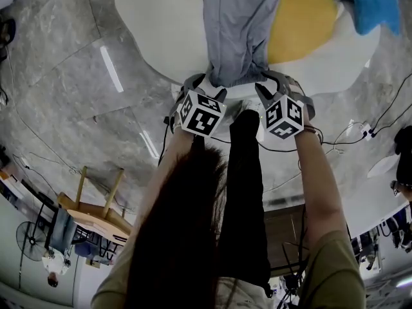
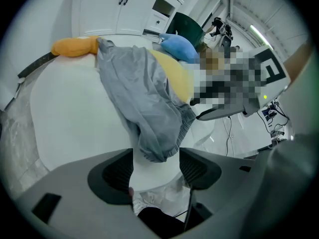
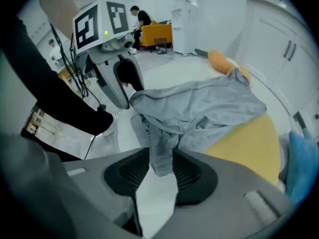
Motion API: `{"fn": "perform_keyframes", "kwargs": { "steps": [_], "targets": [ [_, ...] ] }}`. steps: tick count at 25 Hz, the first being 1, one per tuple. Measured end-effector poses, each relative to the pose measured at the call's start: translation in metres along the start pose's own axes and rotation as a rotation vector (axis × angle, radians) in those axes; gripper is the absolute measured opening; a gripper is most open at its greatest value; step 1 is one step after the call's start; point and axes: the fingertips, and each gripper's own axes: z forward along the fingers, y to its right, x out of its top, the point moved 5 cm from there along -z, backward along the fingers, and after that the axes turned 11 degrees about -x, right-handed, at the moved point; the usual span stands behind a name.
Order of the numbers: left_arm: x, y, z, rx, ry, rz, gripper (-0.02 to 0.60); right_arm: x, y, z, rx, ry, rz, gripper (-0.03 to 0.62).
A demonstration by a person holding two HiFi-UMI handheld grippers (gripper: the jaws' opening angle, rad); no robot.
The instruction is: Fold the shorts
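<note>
Grey shorts (image 1: 241, 31) lie lengthwise on the white table (image 1: 154, 24), their waistband end at the near edge. My left gripper (image 1: 205, 85) stands open at the waistband's left corner. In the left gripper view that corner of the shorts (image 2: 144, 93) reaches just between the wide-apart pads (image 2: 117, 171) of this gripper (image 2: 157, 168) without being pinched. My right gripper (image 1: 275, 87) is at the right corner. In the right gripper view it (image 3: 160, 169) is shut on a bunched strip of the shorts (image 3: 199, 108).
A yellow cloth (image 1: 302, 18) lies under the shorts' right side, a blue cloth (image 1: 373, 2) beyond it, and an orange cloth (image 2: 75, 46) at the table's far end. A wooden stool (image 1: 93, 211) stands on the marbled floor at left; cables (image 1: 380, 121) trail at right.
</note>
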Motion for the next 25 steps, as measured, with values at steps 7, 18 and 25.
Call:
{"fn": "perform_keyframes", "kwargs": {
  "steps": [7,18,25],
  "targets": [
    [0.0,0.007,0.02,-0.014,-0.058,-0.032,0.143,-0.009,-0.01,0.022,0.072,-0.099,-0.189,0.125],
    [-0.008,0.029,0.01,-0.101,0.044,-0.127,0.092,-0.033,-0.003,-0.009,0.037,-0.027,-0.156,0.025],
    [-0.002,0.032,0.0,-0.151,0.095,-0.174,0.084,-0.009,-0.008,0.027,0.04,-0.065,-0.218,0.16]
  ]
}}
